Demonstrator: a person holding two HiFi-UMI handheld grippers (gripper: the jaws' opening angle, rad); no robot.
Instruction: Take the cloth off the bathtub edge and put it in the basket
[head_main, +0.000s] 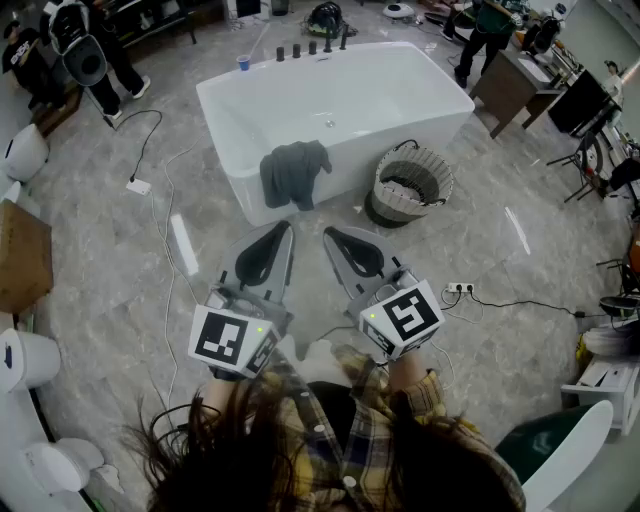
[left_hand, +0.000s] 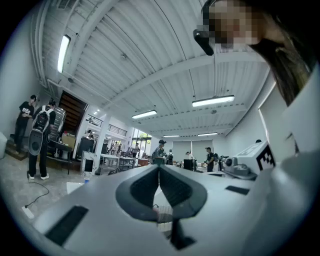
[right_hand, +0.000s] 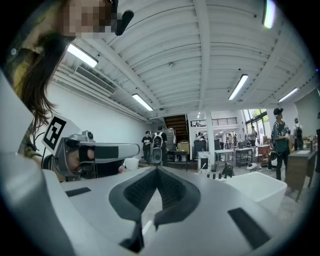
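Note:
A dark grey cloth (head_main: 293, 172) hangs over the near edge of the white bathtub (head_main: 395, 88), draped down its outer wall. To its right, on the floor, stands a round woven basket (head_main: 410, 183). My left gripper (head_main: 287, 228) and right gripper (head_main: 327, 233) are held side by side short of the tub, both shut with nothing in them. In the left gripper view the jaws (left_hand: 159, 168) meet at the tips. The right gripper view shows the same closed jaws (right_hand: 157, 170), with the bathtub (right_hand: 257, 185) at the right.
Cables and a power strip (head_main: 461, 289) lie on the marble floor at the right; another cable and plug (head_main: 139, 186) lie at the left. Several people stand at the back of the room. Desks (head_main: 515, 78) and chairs stand at the far right.

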